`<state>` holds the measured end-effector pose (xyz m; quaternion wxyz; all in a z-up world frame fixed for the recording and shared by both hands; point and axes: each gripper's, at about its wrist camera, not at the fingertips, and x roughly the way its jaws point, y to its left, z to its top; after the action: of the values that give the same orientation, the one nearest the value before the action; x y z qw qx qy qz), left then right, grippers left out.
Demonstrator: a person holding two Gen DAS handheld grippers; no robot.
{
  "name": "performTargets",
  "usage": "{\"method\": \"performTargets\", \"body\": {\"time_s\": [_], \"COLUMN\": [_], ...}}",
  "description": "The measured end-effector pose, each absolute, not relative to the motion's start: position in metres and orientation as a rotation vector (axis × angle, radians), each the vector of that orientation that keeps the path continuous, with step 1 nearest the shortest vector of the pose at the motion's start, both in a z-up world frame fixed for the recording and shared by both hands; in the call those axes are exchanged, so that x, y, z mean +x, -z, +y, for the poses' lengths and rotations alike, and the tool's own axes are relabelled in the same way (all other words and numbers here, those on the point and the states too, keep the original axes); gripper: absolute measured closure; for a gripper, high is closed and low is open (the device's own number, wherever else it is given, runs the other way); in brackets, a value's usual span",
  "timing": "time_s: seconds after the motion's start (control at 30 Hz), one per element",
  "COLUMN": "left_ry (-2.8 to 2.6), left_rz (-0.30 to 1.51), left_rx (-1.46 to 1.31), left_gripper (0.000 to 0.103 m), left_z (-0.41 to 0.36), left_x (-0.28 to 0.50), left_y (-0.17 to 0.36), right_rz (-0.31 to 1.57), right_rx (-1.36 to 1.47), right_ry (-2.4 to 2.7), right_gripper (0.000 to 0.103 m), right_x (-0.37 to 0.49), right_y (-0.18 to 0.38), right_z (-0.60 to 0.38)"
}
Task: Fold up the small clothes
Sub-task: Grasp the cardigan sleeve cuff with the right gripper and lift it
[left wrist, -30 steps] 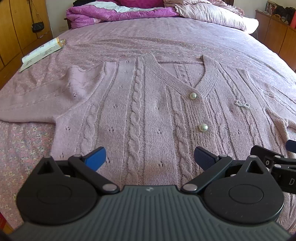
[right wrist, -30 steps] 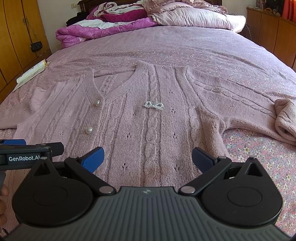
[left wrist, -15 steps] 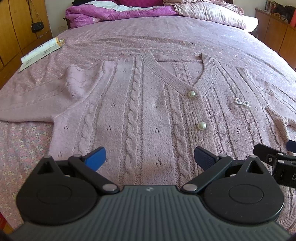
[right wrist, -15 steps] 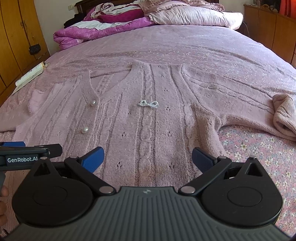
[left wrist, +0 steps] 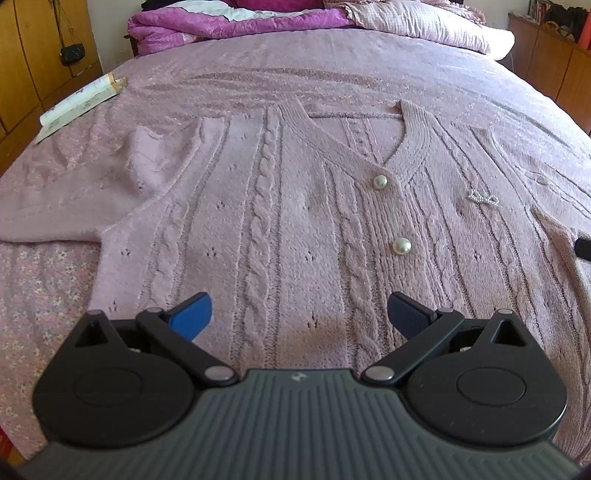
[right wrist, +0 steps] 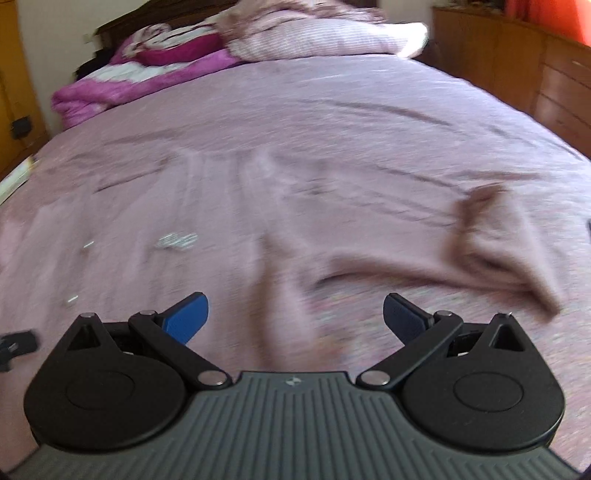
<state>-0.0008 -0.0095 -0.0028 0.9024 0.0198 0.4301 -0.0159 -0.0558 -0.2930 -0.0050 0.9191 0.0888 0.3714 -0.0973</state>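
A pink cable-knit cardigan (left wrist: 280, 206) with pearl buttons (left wrist: 402, 246) lies flat and face up on the bed, sleeves spread. My left gripper (left wrist: 299, 314) is open and empty above its lower hem. My right gripper (right wrist: 295, 319) is open and empty, near the cardigan's right side seam (right wrist: 273, 266), with the right sleeve (right wrist: 491, 240) lying bunched to its right. The right wrist view is blurred by motion. A small pearl bow (left wrist: 482, 197) sits on the cardigan's right chest.
The bed has a pink bedspread (left wrist: 332, 70). Folded purple quilts (left wrist: 229, 22) and pillows (left wrist: 424, 22) lie at the headboard. A rolled paper (left wrist: 79, 105) lies at the bed's left edge. Wooden wardrobes stand left, wooden drawers (right wrist: 535, 74) right.
My right gripper has swung to the right, toward the right sleeve, blurring its view. It has nearly left the left wrist view. My left gripper has barely moved.
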Motion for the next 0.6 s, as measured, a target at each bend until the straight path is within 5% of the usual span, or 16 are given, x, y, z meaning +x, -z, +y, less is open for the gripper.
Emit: {"method": "performTargets", "body": {"time_s": [0.6], "left_ry": [0.025], "left_rz": [0.909], "left_rx": [0.061], "left_gripper": [0.0], "left_z": [-0.014], "left_x": [0.004], "left_y": [0.017], "right_rz": [0.649], "right_rx": [0.249], "right_ry": [0.49], "right_gripper": [0.0], "right_x": [-0.044], "right_y": [0.024], "right_z": [-0.412]}}
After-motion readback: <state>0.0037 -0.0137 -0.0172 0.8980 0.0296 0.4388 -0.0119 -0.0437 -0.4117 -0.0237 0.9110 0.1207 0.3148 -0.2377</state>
